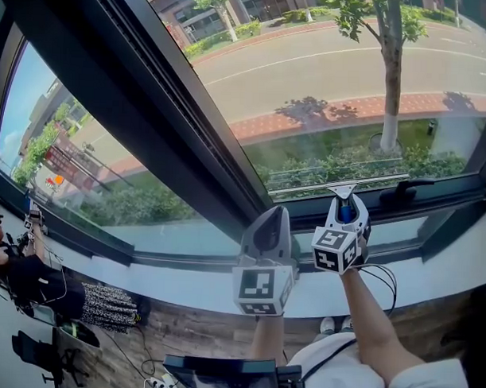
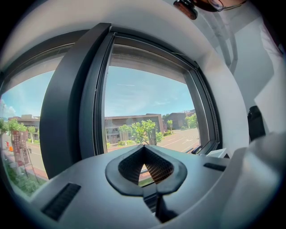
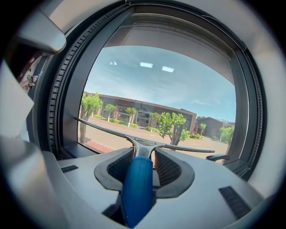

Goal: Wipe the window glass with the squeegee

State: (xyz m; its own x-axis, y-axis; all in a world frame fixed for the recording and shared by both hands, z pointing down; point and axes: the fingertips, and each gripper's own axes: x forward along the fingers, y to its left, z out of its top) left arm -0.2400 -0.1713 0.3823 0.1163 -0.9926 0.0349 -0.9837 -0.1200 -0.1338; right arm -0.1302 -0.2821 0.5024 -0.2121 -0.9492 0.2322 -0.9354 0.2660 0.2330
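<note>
The squeegee has a blue handle [image 3: 136,190] and a thin dark blade [image 3: 111,131]; the blade lies across the low part of the right window pane [image 3: 165,89]. My right gripper [image 3: 144,151] is shut on the blue handle. In the head view, my right gripper [image 1: 343,204] points the blade [image 1: 341,189] at the bottom of the pane [image 1: 334,81], just above the lower frame. Whether the blade touches the glass I cannot tell. My left gripper [image 1: 271,220] hangs beside it, lower and to the left. It [image 2: 144,150] is shut with nothing between its pads.
A thick dark mullion [image 1: 150,106] splits the window into two panes. A black window handle [image 1: 406,189] sits on the lower frame right of the squeegee. A white sill [image 1: 184,279] runs below. A seated person [image 1: 33,281] is at far left; a screen device [image 1: 221,375] is at bottom.
</note>
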